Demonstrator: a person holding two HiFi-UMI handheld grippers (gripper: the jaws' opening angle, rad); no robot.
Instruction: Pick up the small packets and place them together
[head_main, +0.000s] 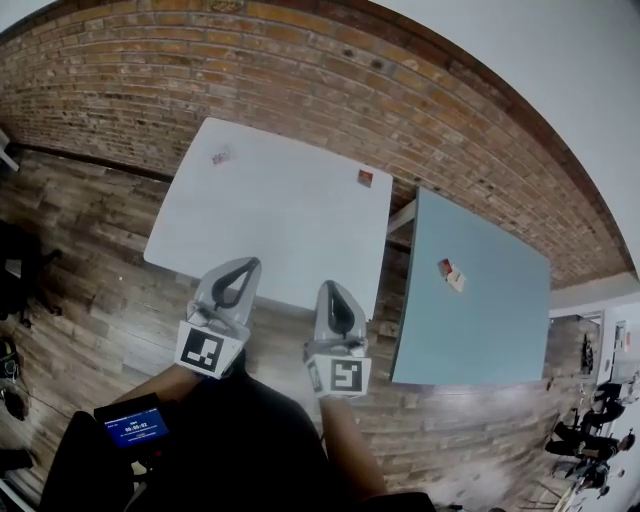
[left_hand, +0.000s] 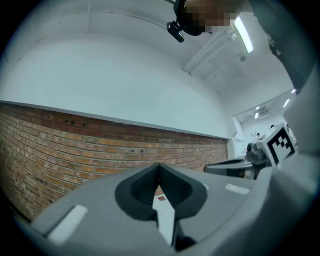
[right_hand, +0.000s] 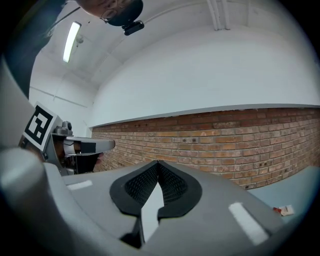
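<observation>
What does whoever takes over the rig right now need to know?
Left gripper: shut, empty, at the near edge of the white table.
Right gripper: shut, empty, beside it.
Packets: far-left packet and far-right packet lie apart on the white table. What looks like a pair of packets lies close together on the teal table.
Done: nothing gathered, nothing held.
Left: pick up the packets and bring them to one spot.

The far-left packet (head_main: 221, 157) is too small, seemingly blurred, to identify.
</observation>
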